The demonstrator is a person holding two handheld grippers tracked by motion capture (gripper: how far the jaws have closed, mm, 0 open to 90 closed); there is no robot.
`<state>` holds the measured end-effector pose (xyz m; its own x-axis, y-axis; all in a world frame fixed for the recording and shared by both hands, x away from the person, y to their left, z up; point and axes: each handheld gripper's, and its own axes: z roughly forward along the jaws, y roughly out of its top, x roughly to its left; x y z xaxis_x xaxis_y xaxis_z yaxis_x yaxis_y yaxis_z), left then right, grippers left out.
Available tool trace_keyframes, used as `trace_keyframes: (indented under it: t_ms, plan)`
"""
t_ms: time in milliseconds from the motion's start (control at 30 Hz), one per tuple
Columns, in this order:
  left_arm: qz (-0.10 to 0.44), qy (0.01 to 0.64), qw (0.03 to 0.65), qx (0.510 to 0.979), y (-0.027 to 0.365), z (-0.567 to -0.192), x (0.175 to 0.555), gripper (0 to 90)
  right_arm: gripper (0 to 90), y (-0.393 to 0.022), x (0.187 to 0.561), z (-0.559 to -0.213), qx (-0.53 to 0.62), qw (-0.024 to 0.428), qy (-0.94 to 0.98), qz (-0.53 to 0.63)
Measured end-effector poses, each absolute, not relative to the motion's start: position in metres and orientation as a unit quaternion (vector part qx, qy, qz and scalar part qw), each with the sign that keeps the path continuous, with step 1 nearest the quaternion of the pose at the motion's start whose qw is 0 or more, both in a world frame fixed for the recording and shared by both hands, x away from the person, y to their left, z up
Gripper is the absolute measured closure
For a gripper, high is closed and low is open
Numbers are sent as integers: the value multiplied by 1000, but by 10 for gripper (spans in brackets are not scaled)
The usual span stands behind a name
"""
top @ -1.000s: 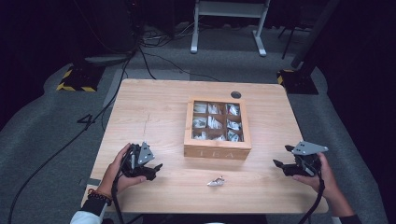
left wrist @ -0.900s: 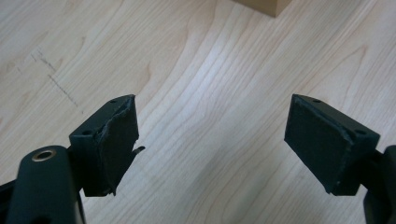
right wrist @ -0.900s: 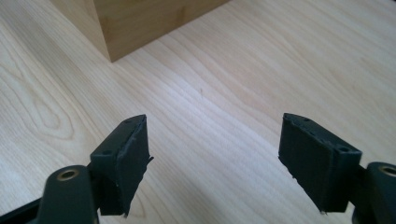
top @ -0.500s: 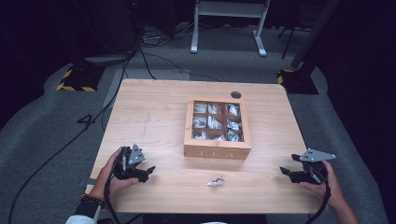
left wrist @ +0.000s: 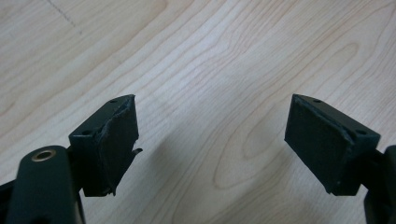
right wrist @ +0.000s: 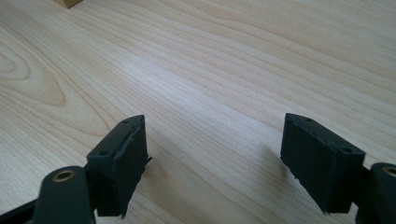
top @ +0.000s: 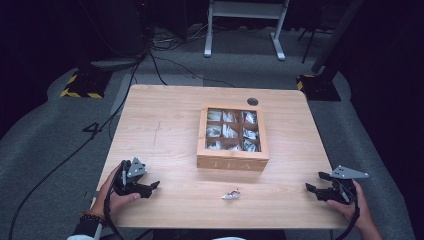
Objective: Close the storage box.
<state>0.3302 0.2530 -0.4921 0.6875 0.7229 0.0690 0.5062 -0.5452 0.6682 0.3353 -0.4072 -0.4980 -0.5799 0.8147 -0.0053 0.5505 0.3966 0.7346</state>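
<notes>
Grippers sit low at the near edge of the table [top: 165, 115], one toward each near corner. The left gripper [top: 150, 187] has its jaws released, wide apart over bare wood with nothing between them, as the left gripper view confirms at the pads [left wrist: 119, 140]. The right gripper [top: 314, 187] is likewise spread and empty, its pads [right wrist: 126, 158] hovering just above the grain.

Between the two, close to the near edge and roughly midway, lies a small silver sachet [top: 231, 194], loose and apart from either gripper. Just beyond it, toward the table's centre, stands the wooden tea box [top: 232, 162], its lid absent or open, its six compartments holding similar packets.

Judgement: the work in hand appears to be fetching the loose sachet for the box. It would be done well by one gripper approaching level, jaws straddling the sachet's crumpled middle, closing gently to avoid skidding it.

Compared with a second ago, both hands have drawn back toward the near edge and sunk lower; sachet and box are unmoved.
</notes>
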Motion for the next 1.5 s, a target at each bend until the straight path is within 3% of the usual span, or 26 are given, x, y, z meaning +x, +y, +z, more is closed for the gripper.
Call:
trace_keyframes:
  t_ms: [267, 1500]
  plan:
    - [140, 381, 335, 850, 273, -502, 329, 175, 224, -413, 332, -503, 432, 193, 805, 358]
    - [148, 383, 342, 845, 278, -504, 324, 176, 208, -413, 334, -504, 440, 197, 801, 355]
